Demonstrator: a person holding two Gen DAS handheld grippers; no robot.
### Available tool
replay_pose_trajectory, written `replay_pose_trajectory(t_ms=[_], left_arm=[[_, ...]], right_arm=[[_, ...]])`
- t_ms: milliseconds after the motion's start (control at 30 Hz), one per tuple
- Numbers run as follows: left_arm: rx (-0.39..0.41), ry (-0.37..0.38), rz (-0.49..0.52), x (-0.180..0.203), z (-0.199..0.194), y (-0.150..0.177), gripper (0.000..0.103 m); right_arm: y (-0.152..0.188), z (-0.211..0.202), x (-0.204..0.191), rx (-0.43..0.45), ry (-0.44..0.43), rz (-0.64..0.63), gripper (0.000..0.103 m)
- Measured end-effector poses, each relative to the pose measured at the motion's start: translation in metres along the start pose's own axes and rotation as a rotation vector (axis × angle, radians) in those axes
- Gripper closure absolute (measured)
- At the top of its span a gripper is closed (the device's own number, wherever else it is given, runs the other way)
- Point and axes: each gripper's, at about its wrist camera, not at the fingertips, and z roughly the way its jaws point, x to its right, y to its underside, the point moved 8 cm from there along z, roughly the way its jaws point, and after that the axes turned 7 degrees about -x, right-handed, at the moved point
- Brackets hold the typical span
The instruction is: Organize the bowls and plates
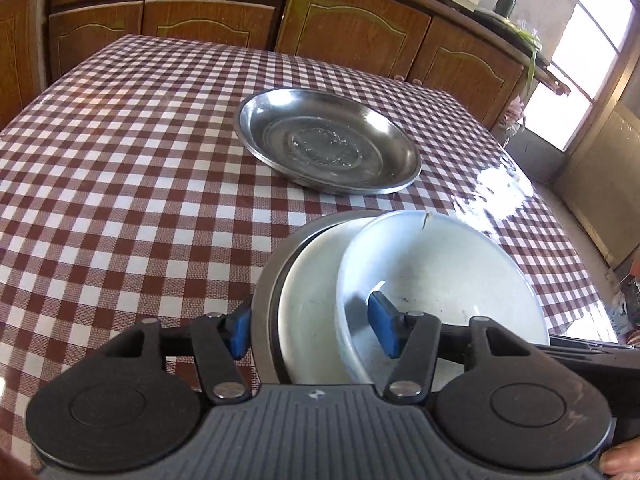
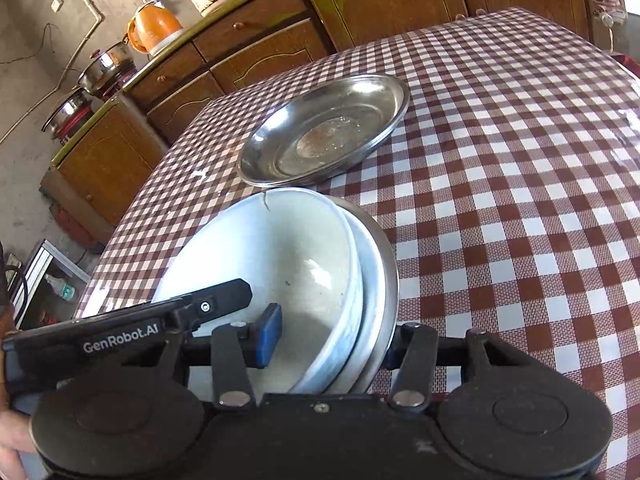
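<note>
your left gripper [image 1: 310, 330] sits at the near edge of the checked tablecloth [image 1: 120, 184], its blue pads [image 1: 382, 330] pinching the left side of the nested stack: one pad lies inside the white bowl [image 1: 452, 272], the other outside the metal rim [image 1: 264, 304] of the outermost dish, so the walls of the whole stack are squeezed between them. the white bowl, with a crack in its far rim, lies inside a second pale bowl [image 1: 312, 312], off-centre toward the right. beyond the stack, near it and further across the table, a steel plate [image 1: 326, 140] rests flat on the cloth, untouched by either tool. your right gripper [image 2: 328, 338] grips the opposite side of the same stack the same way, one blue pad [image 2: 269, 334] inside the white bowl [image 2: 280, 256] and the other finger behind the metal rim [image 2: 390, 280]. wooden cabinets [image 1: 352, 28] stand behind the table.
</note>
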Motion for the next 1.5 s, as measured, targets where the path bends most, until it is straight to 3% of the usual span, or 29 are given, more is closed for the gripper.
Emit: replay_pose_trajectory(t_ms=[433,800,1500], left_arm=[[0.029,-0.03,0.011,0.002,-0.062,0.004,0.046],[0.092,-0.031,0.039,0.019,-0.112,0.002,0.046],[0.155,-0.033,0.072,0.031,-0.127,-0.019,0.046]], right_arm=[[-0.002,-0.027,-0.023,0.016,-0.03,-0.027,0.045],[-0.004,-0.067,-0.034,0.084,-0.038,-0.055,0.045],[-0.022,-0.096,-0.042,0.153,-0.046,-0.083,0.045]])
